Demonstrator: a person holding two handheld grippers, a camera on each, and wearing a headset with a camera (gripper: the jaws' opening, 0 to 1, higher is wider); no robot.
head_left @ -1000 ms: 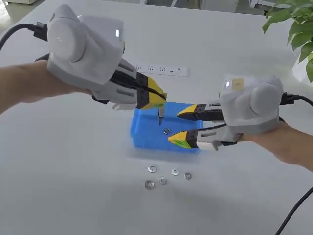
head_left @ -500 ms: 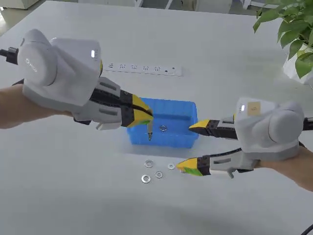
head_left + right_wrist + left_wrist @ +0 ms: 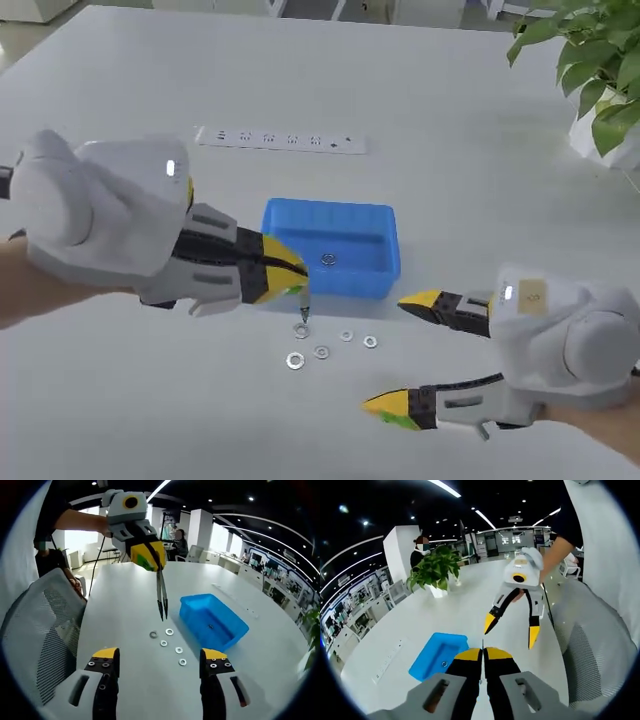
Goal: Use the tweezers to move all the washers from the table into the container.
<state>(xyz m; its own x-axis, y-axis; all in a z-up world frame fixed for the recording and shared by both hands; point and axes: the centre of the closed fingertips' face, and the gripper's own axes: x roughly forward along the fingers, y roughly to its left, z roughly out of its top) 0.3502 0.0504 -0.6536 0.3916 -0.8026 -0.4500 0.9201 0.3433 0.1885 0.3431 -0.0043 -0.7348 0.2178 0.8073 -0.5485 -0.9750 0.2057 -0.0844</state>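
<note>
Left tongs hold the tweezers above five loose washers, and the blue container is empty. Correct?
Not empty: the head view shows one washer lying in the blue container. The rest holds: the left tongs hold the tweezers above five loose washers.

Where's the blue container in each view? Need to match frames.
Head view: blue container at centre, slightly above the middle.
Left gripper view: blue container at lower left.
Right gripper view: blue container right of centre.
Shared landmark: the single washer lying inside it.
</note>
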